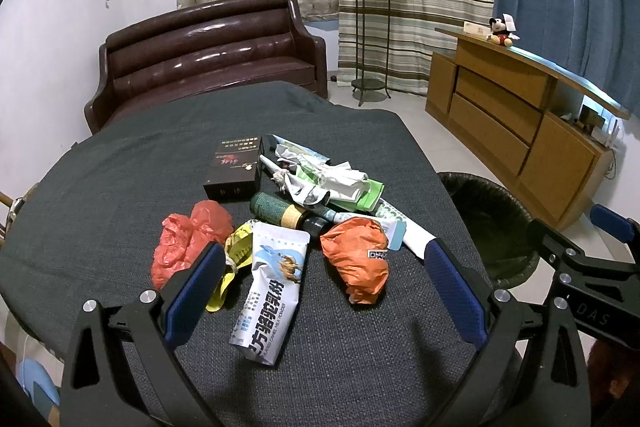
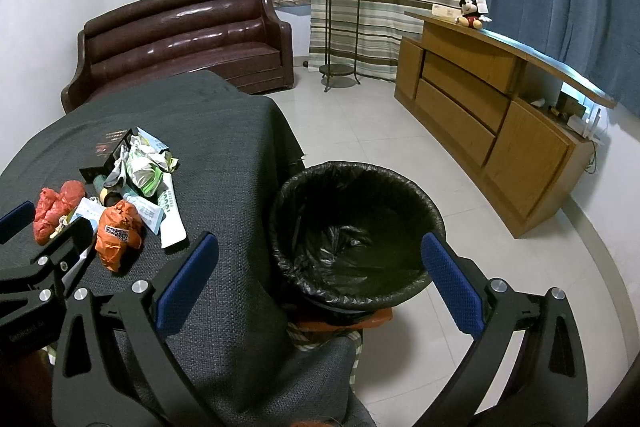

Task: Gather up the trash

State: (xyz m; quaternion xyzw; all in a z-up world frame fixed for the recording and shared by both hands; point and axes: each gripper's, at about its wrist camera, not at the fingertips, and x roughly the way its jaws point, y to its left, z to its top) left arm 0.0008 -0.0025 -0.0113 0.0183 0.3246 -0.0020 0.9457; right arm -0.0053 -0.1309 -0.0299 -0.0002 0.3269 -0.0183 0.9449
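Now both my grippers, left gripper (image 1: 320, 275) and right gripper (image 2: 320, 279), gape empty; one pouch (image 1: 270, 291) reads "CAMEL MILK POWDER", beside two orange bags (image 1: 358, 259)

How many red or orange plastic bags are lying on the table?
2. The red bag lies at the pile's left edge; the orange bag, with a QR label, lies right of the milk powder pouch. Others may be hidden under the pile.
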